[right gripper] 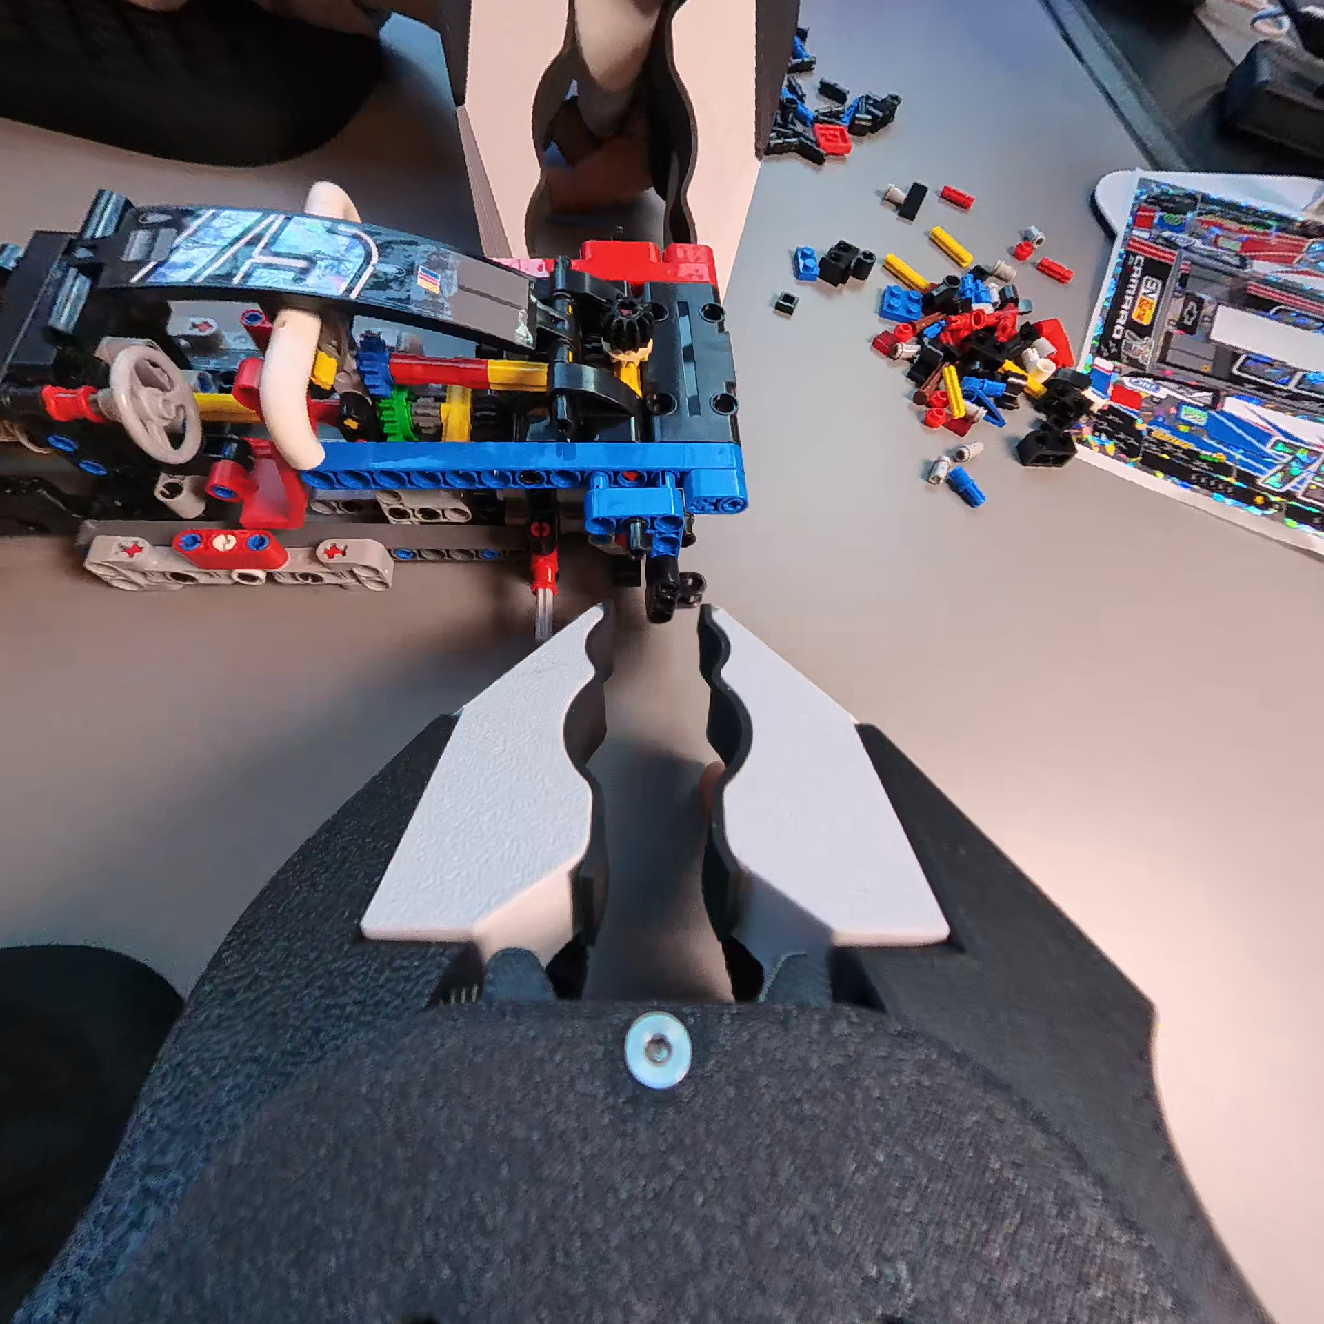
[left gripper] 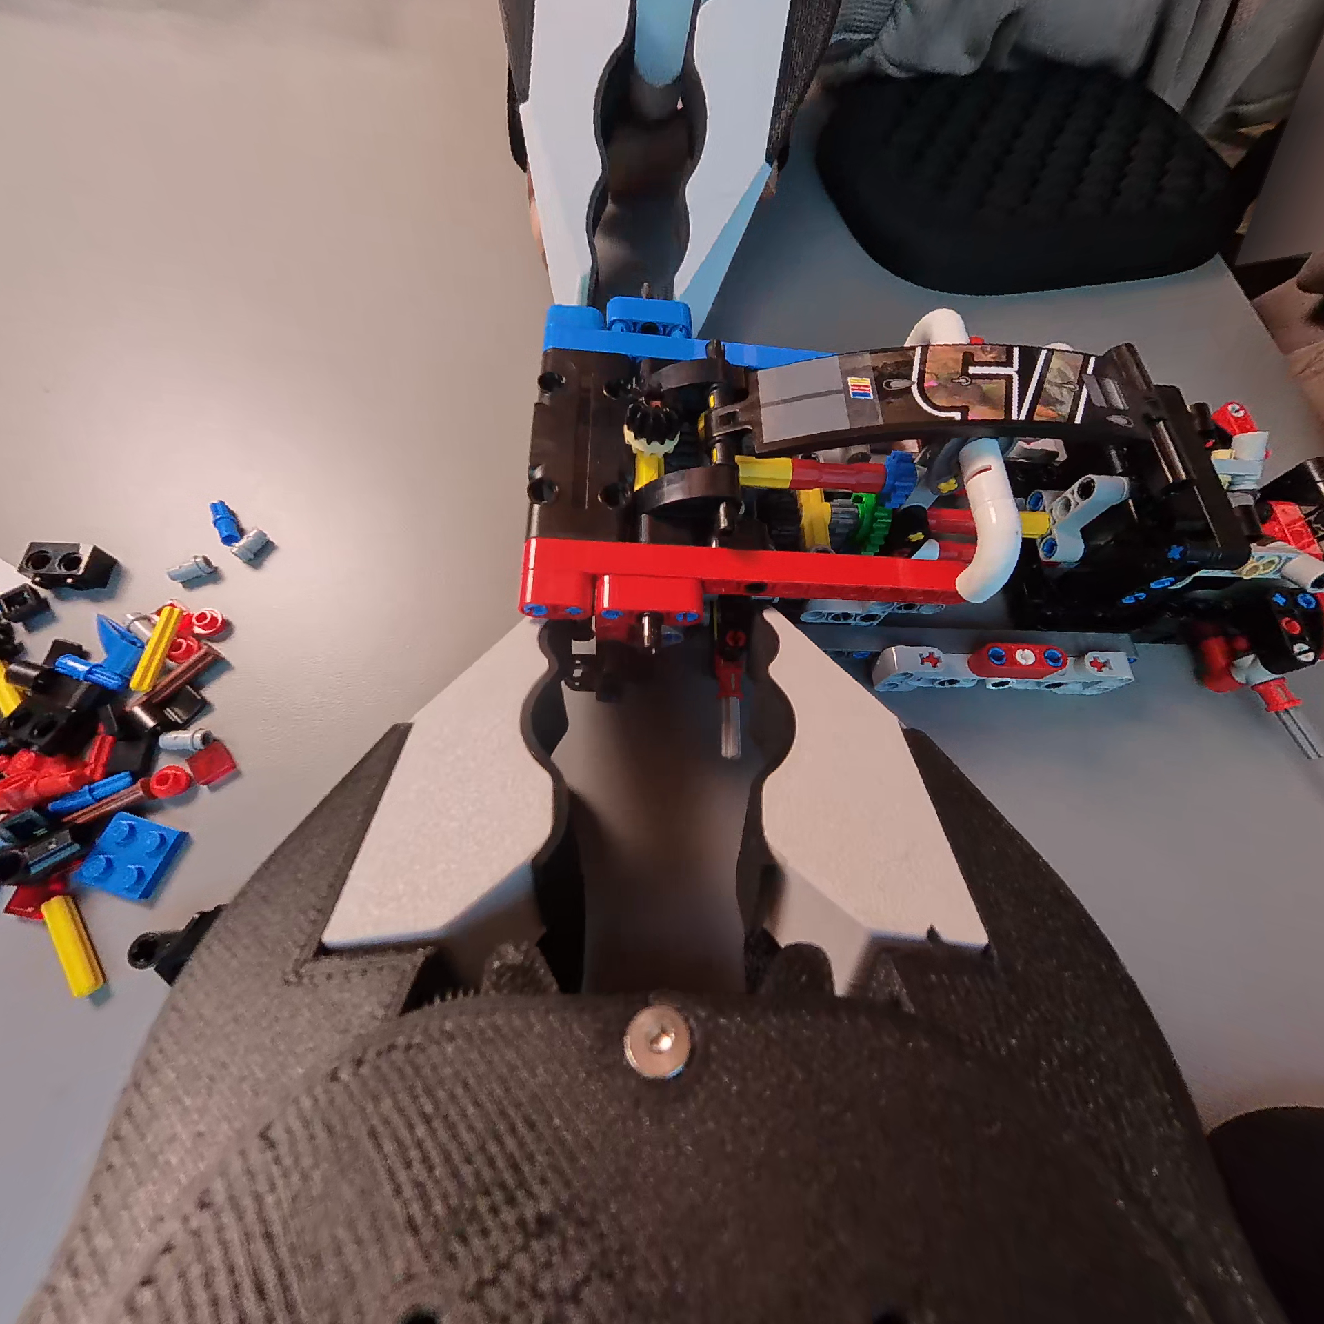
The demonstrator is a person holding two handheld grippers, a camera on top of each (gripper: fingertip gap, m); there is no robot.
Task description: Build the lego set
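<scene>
On the grey table we see the half-built lego car lying lengthwise between our two tools, which face each other across its end. Our left gripper points level at the red-beam side, its fingers parted with a moderate gap, tips just at the axle parts under the red beam; we cannot tell whether they clasp anything. Our right gripper meets the blue beam side, fingers parted, holding nothing, tips just short of a small black connector. Loose pieces lie heaped near a sticker sheet.
</scene>
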